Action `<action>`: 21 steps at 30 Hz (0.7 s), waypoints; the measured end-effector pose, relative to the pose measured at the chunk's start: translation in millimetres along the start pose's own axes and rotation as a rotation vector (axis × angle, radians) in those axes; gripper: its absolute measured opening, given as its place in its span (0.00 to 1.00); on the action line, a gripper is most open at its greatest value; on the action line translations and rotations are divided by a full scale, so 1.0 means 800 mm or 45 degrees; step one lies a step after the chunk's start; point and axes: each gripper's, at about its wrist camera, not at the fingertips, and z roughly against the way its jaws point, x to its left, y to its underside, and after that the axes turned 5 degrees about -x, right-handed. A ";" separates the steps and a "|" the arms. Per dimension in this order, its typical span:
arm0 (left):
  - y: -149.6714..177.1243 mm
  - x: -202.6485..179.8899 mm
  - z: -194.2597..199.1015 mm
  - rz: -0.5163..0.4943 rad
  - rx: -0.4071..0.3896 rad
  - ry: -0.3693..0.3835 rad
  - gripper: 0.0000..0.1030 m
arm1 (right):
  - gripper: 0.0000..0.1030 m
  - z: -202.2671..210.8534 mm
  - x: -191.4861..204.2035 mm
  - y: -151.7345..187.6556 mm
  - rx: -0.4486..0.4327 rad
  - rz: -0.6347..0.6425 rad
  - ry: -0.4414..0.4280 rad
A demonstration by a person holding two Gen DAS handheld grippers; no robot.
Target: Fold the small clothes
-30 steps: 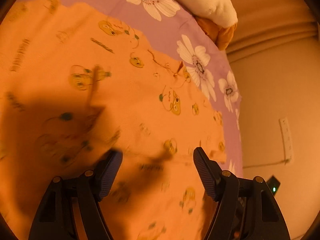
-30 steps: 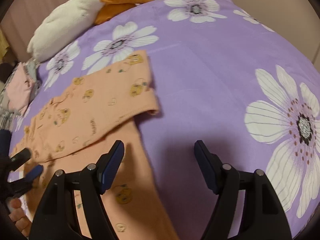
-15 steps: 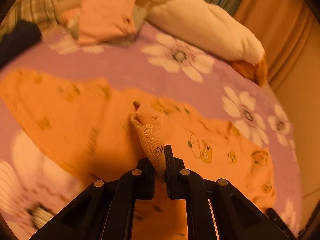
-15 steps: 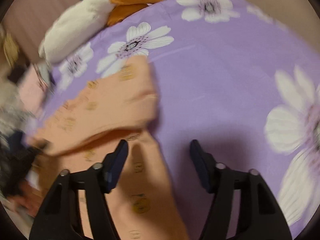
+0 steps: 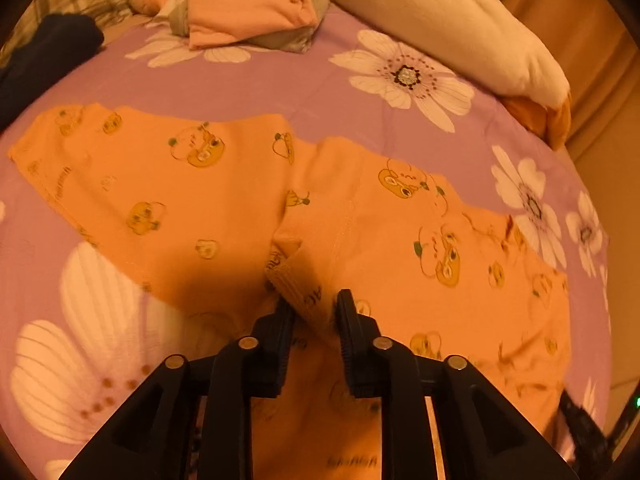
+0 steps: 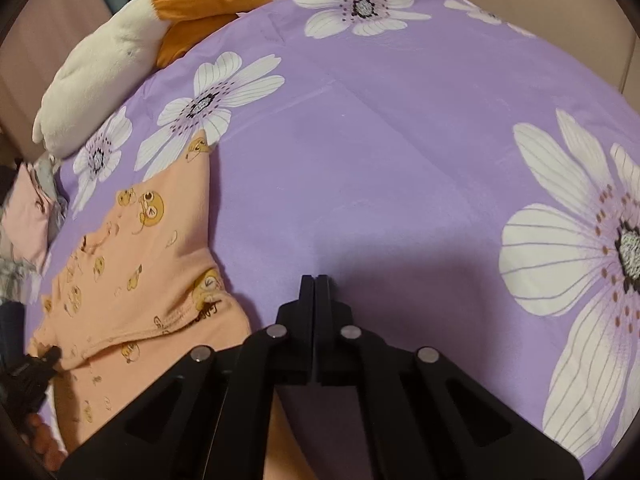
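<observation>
An orange garment (image 5: 224, 200) printed with small yellow cartoon faces lies spread on the purple flowered bedsheet (image 5: 304, 88). My left gripper (image 5: 314, 308) has a ribbed cuff (image 5: 296, 288) of it bunched between its pads, lifted off the sheet; the jaws are opening slightly. In the right wrist view the same garment (image 6: 132, 272) lies at the left, with the left gripper (image 6: 48, 356) at its near corner. My right gripper (image 6: 316, 284) is shut over the sheet beside the garment's edge. No cloth shows between its fingertips.
A white and orange plush toy (image 5: 452, 20) lies along the bed's far side. A stack of folded pink and grey clothes (image 5: 248, 0) sits at the back, a dark garment (image 5: 44, 52) at far left. A person's fingers (image 6: 40, 440) show at the lower left.
My left gripper closed on the garment's cuff, lifted it and tilted up so the back of the bed came into view; its jaws have since parted a little. My right gripper went from open to shut.
</observation>
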 end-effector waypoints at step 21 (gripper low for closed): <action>0.015 0.018 0.013 -0.053 -0.131 -0.155 0.39 | 0.10 0.019 0.056 0.004 -0.087 0.199 -0.170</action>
